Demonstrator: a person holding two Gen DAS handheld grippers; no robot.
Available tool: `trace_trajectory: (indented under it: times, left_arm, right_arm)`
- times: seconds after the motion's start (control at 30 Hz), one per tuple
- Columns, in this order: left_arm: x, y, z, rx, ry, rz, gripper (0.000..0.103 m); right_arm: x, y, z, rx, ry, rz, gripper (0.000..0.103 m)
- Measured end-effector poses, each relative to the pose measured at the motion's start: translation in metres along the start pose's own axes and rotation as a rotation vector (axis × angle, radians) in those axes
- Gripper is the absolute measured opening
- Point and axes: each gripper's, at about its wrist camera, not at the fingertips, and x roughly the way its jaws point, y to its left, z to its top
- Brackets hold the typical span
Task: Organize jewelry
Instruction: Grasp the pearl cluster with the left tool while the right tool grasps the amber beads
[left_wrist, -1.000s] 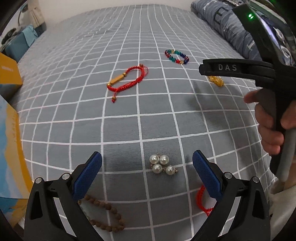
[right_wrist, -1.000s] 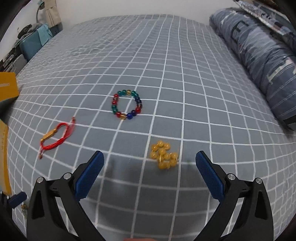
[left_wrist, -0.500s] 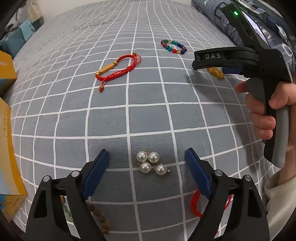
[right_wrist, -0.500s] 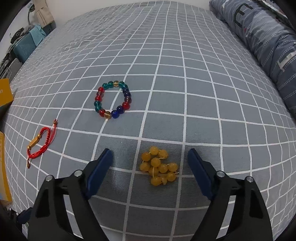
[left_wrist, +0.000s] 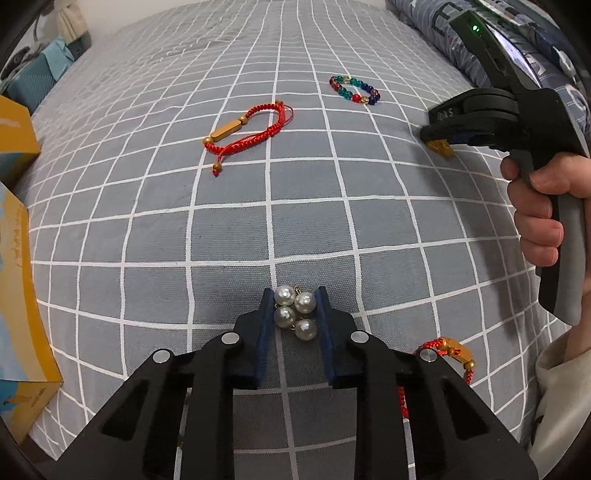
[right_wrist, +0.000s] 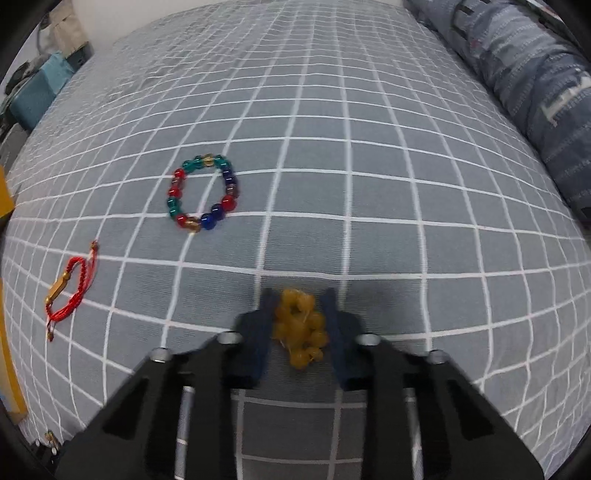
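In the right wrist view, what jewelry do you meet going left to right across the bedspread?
red cord bracelet → multicolored bead bracelet → yellow bead cluster, between the pads of the right gripper.

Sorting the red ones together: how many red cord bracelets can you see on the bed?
2: one red cord bracelet lies mid-bed; another is partly hidden behind the left gripper's right finger. More may be hidden.

The right hand-held gripper (left_wrist: 441, 142) bears partly legible lettering, apparently "DAS".
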Motion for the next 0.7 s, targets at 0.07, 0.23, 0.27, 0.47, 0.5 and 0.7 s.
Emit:
trace_trajectory:
  times: [0.07,0.23,0.27,0.47,0.5,0.7]
  left_arm:
    - [0.000,0.001,0.001,0.001,-0.005,0.001,0.022]
    - [-0.005,0.001,-0.002,-0.002,-0.011,-0.008,0.022]
    - [-0.005,0.001,-0.002,-0.003,-0.013,-0.008,0.022]
    - [-0.009,0.003,-0.001,-0.013,-0.024,-0.006,0.022]
    - [-0.010,0.003,-0.001,-0.013,-0.027,-0.006,0.022]
    - [-0.017,0.004,-0.001,-0.021,-0.039,-0.004,0.022]
  right_arm:
    - [-0.002,0.002,-0.001,-0.002,-0.002,-0.007,0.009]
    - [-0.004,-0.001,-0.001,0.016,-0.005,0.001,0.009]
    - [-0.004,-0.002,0.000,0.021,-0.005,0.004,0.009]
    - [-0.009,-0.003,-0.001,0.035,-0.018,0.004,0.009]
    - [-0.010,-0.003,-0.001,0.035,-0.020,0.003,0.009]
    - [-0.020,0.002,-0.004,0.027,-0.039,0.002,0.009]
